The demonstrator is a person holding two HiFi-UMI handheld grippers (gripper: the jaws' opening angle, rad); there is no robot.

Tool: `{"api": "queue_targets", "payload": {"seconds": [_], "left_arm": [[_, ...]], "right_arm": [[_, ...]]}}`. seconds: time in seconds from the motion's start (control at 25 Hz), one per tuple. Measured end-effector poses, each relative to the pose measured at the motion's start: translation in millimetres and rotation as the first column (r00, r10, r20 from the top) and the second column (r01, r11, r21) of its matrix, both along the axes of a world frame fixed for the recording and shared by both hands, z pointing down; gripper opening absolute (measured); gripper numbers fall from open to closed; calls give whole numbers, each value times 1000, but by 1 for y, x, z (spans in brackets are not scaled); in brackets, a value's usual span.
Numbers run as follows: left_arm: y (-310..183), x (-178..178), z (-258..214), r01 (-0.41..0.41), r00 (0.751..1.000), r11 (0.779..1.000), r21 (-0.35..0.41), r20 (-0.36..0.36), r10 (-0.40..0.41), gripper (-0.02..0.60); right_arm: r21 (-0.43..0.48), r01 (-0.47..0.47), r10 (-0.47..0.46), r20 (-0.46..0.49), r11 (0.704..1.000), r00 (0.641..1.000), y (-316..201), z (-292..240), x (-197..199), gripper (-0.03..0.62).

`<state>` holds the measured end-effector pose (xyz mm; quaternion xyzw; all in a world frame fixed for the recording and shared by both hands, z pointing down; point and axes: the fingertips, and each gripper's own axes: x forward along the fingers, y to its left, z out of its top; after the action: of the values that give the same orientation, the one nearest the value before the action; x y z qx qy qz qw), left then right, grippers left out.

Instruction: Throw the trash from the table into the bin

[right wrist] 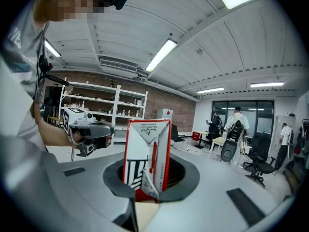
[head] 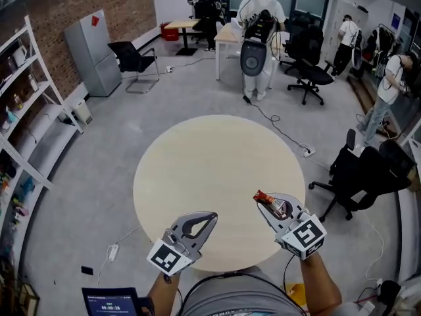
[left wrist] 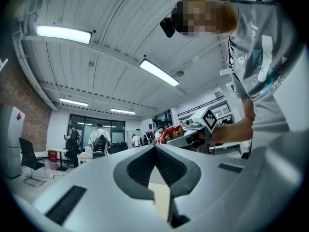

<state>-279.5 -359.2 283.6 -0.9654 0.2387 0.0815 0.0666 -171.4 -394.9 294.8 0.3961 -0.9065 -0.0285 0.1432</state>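
Well, at the lower right of the head view the right gripper (head: 268,206) is clamped on a red-and-white snack packet (right wrist: 147,156), seen over the round table's (head: 197,157) lower right edge. At lower centre, the left gripper (head: 209,219) has its jaws pressed together on nothing.

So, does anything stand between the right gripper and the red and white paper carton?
Nothing visible does: the right gripper is shut on the red and white paper carton, above the round beige table. No bin shows, so that path cannot be judged.
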Motion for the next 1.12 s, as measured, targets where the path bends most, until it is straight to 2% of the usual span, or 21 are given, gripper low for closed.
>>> {"api": "queue_targets", "payload": {"seconds": [0.28, 0.4, 0.48, 0.56, 0.68, 0.8, 0.84, 1.0, 1.12], "left_arm": [[26, -21, -17, -67, 998, 996, 67, 14, 66, 41], [40, -16, -20, -103, 994, 993, 53, -31, 104, 41], [40, -7, -11, -137, 990, 990, 41, -35, 139, 41], [33, 9, 3, -178, 984, 983, 43, -26, 179, 41], [39, 39, 1, -252, 966, 966, 58, -42, 255, 41], [54, 76, 6, -324, 946, 944, 61, 39, 322, 41], [58, 85, 4, -340, 940, 939, 53, 41, 338, 41], [70, 104, -12, -401, 915, 916, -8, -38, 401, 41], [88, 153, -7, -469, 883, 883, -24, -4, 469, 41]], "right_arm": [[46, -33, 32, 7, 998, 999, 34, -25, -28, 72], [56, -58, 58, 5, 997, 998, 53, -33, -29, 71], [80, -64, 64, -5, 995, 998, 61, -31, -26, 71], [76, -90, 92, -17, 993, 996, 65, -19, -14, 71], [23, -180, 181, -36, 983, 983, 80, -10, 20, 72], [18, -251, 252, -22, 968, 968, 97, -10, 62, 72], [18, -270, 270, -13, 963, 963, 102, -12, 70, 71], [14, -314, 314, 9, 949, 949, 127, -26, 73, 71], [10, -376, 376, 19, 927, 927, 151, -26, 114, 72]]}}
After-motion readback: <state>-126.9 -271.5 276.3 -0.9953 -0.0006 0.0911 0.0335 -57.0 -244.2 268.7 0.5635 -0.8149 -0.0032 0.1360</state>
